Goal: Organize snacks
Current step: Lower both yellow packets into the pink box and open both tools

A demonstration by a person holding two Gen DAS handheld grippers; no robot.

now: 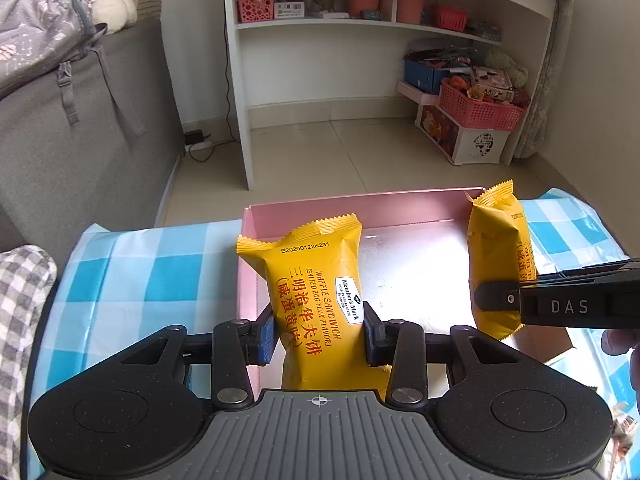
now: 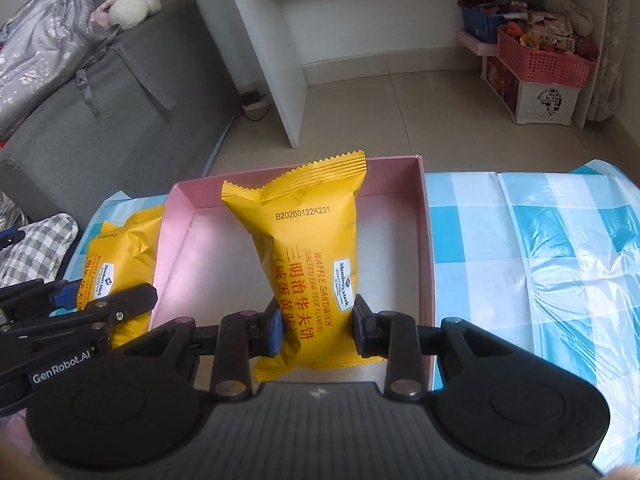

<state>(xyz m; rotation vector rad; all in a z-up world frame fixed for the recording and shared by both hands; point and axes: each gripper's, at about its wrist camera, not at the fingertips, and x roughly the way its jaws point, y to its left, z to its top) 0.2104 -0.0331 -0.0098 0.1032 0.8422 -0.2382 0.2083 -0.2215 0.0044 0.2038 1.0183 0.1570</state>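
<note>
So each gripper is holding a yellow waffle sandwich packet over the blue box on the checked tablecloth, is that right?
Not quite: the box is pink, not blue, as the right wrist view shows. The rest holds: the left gripper and the right gripper each grip a yellow waffle sandwich packet at the box, which sits on the blue and white checked tablecloth.

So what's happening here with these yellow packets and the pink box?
A person is sorting snacks with a hand-held claw in each hand. The left claw grips one yellow waffle sandwich packet over the left part of the open pink box; the right claw grips a second packet over the same box. Both packets are held upright, neither laid down yet. The box sits on a blue checked tablecloth.
</note>
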